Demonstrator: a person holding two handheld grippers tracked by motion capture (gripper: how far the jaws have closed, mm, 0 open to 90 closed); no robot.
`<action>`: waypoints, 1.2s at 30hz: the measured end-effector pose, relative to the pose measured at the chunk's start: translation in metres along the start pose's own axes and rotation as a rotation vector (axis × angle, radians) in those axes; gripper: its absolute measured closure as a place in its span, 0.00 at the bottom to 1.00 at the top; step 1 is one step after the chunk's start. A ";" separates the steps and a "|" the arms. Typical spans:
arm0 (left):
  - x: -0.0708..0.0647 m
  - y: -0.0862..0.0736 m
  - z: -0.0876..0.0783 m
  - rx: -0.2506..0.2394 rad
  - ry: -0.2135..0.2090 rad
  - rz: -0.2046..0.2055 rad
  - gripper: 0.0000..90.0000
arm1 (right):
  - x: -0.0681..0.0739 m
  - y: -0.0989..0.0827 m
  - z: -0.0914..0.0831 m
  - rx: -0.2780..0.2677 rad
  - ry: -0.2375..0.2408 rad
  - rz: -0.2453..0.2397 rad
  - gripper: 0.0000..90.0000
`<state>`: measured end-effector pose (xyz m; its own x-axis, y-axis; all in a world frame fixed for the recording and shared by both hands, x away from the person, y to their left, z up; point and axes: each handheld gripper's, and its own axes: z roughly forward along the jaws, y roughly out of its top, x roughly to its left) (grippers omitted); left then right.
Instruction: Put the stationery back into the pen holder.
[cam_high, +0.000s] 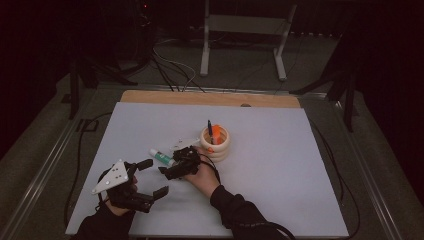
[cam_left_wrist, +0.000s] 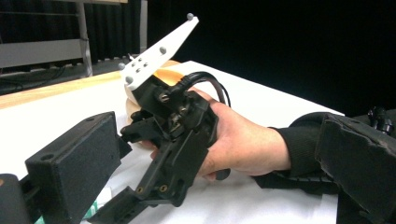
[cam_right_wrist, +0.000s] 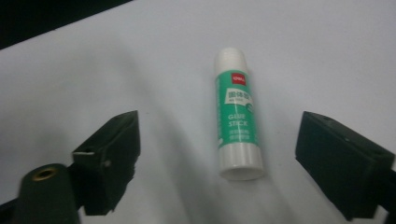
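Note:
A green and white glue stick (cam_right_wrist: 236, 116) lies flat on the white table, its cap pointing away from my right gripper (cam_right_wrist: 222, 140). That gripper is open, one jaw on each side of the stick, not touching it. From above, the glue stick (cam_high: 161, 156) lies just left of the right gripper (cam_high: 169, 161), which a hand holds low over the table. My left gripper (cam_high: 154, 178) is open and holds nothing, near the front left, pointing toward the right gripper. A little green of the glue stick (cam_left_wrist: 95, 205) shows beside the left gripper's own jaw.
A pen holder of stacked pale rings (cam_high: 216, 145) stands just behind the right hand (cam_left_wrist: 243, 140), with a dark pen (cam_high: 210, 131) and something orange in it. The white table sheet (cam_high: 280, 165) has free room to the right and at the back. A wooden strip (cam_high: 210, 98) runs along the far edge.

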<state>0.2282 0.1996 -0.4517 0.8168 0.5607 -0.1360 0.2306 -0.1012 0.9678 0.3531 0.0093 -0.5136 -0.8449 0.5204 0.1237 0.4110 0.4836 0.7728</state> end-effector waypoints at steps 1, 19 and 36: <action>0.000 0.000 0.000 0.000 0.001 0.000 0.00 | 0.000 0.000 0.000 0.000 0.000 0.000 0.18; 0.001 0.000 0.000 0.000 0.004 -0.001 0.00 | -0.005 0.003 0.022 0.098 -0.051 -0.015 0.54; 0.002 -0.001 0.000 0.003 0.008 -0.005 0.00 | 0.002 0.006 0.026 0.131 -0.072 -0.050 0.73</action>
<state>0.2297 0.2007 -0.4531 0.8113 0.5678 -0.1393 0.2362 -0.1004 0.9665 0.3625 0.0316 -0.5248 -0.8406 0.5403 0.0379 0.4139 0.5956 0.6884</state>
